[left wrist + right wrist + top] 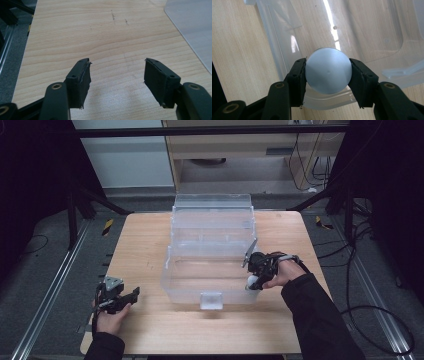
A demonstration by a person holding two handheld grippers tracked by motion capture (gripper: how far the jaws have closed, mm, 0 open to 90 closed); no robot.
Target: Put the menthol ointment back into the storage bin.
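High view: the right hand-held gripper (pixel 253 282) is positioned at the near right corner of a clear plastic bin (pixel 192 292), which stands in the middle of the wooden table (pixel 145 330). A second clear container (pixel 212 210) stands directly behind the bin, toward the far edge of the table. The left hand-held gripper (pixel 134 293) sits low over the near left part of the table, well apart from the bin, with the person's left hand (pixel 111 319) wrapped around its body.

Right gripper view: the right hand-held gripper (pixel 327 75) is closed on a round pale grey-white object (pixel 328 73), smooth and with a flat circular face turned toward the camera. One pad presses against each side of the object. The object is held above the rim of the bin (pixel 322 101), with the bin's transparent floor and the table's wood grain visible beyond it. Whether the object touches the bin cannot be determined.

Left gripper view: the left hand-held gripper (pixel 117 72) has its jaws spread wide, with nothing between the pads (pixel 82 82). Bare table (pixel 75 32) lies beneath and ahead of it. A corner of the clear bin (pixel 192 27) appears at the upper right.
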